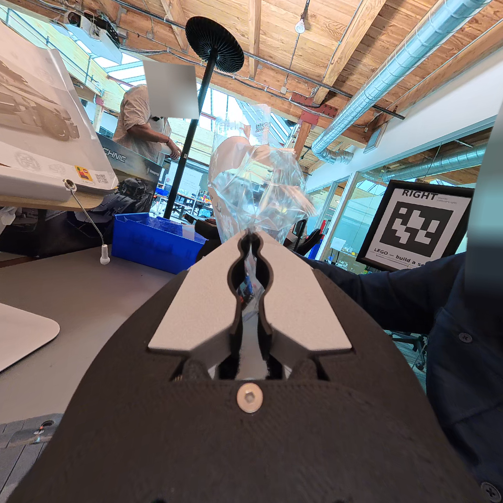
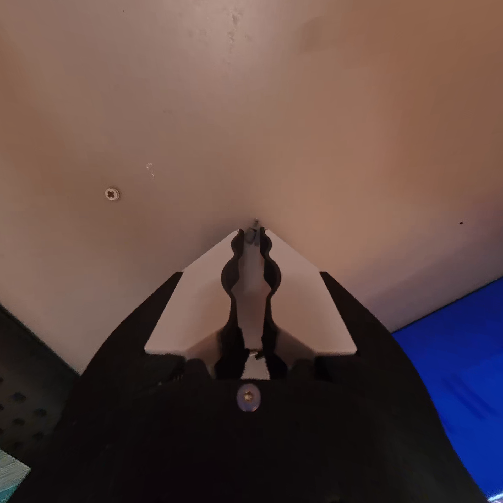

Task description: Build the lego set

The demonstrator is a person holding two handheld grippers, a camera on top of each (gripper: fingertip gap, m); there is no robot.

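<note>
My left gripper (image 1: pixel 250 236) is shut on a crumpled clear plastic bag (image 1: pixel 255 185) and holds it up in the air, tilted upward. The bag bunches above the fingertips, and part of it hangs down between the fingers, with small dark and blue pieces showing inside (image 1: pixel 246 290). My right gripper (image 2: pixel 251 231) points down at the tan table top (image 2: pixel 245 109), its tips right at the surface. The jaws are nearly together around a small grey piece (image 2: pixel 251 236). I cannot tell what kind of piece it is.
A blue bin (image 1: pixel 155 239) stands on the grey table and shows at the right edge of the right wrist view (image 2: pixel 462 381). An instruction booklet (image 1: pixel 40 122) rests on a stand at left, with a white tray (image 1: pixel 21 332) below. A black lamp pole (image 1: pixel 190 136), a framed marker sign (image 1: pixel 416 226) and a dark sleeve (image 1: pixel 381 294) are nearby. A screw (image 2: pixel 113 194) sits in the table. The grippers' ends are close to 30 centimetres from one another. The screw (image 2: pixel 113 194) is about 9 centimetres from my right fingertips.
</note>
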